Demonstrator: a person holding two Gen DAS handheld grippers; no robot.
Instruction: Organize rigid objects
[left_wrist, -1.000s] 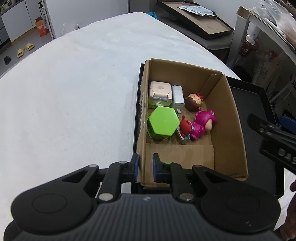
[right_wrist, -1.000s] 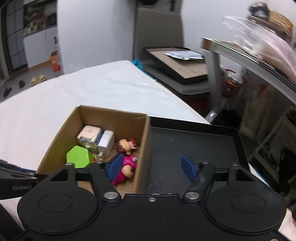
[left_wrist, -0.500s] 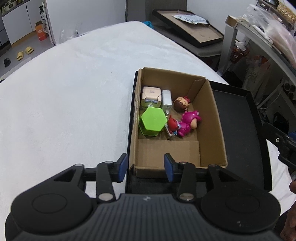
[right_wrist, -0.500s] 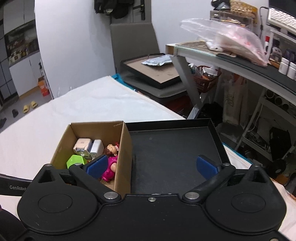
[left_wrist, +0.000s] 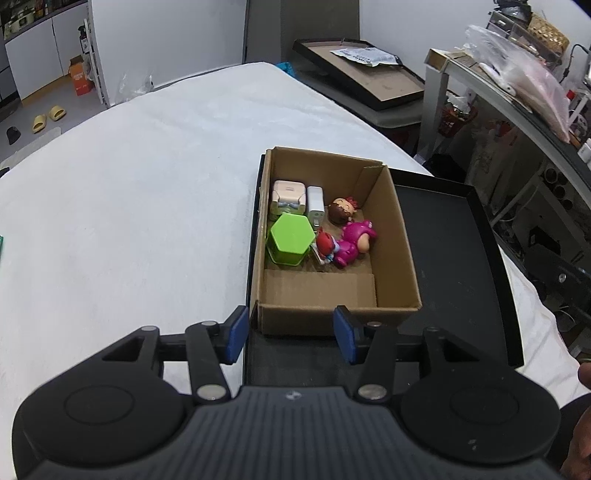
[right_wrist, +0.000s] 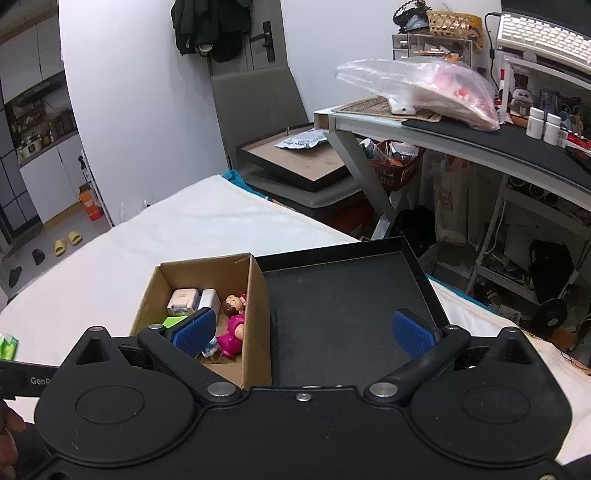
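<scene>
A brown cardboard box (left_wrist: 397, 236) (right_wrist: 255, 317) stands in the left part of a black tray (left_wrist: 454, 258) (right_wrist: 332, 302) on the white-covered table. Inside lie a green hexagonal box (left_wrist: 290, 238), a cream cube toy (left_wrist: 289, 195), a white charger (left_wrist: 315, 201), a brown-haired doll head (left_wrist: 343, 210) and a pink figure (left_wrist: 354, 242) (right_wrist: 232, 328). My left gripper (left_wrist: 290, 328) hovers just before the box's near wall, its jaws opening, nothing between them. My right gripper (right_wrist: 303, 332) stands wide open above the box's right wall and the tray, holding nothing.
A white cloth (left_wrist: 129, 206) covers the table left of the tray. A green packet (right_wrist: 7, 347) lies at the cloth's left edge. A chair with a framed board (right_wrist: 299, 162) and a cluttered desk (right_wrist: 480, 133) stand beyond the table's far right.
My left gripper let go of the box's near wall, opened and drew back and up. My right gripper opened wider and rose, so the box and tray look farther off.
</scene>
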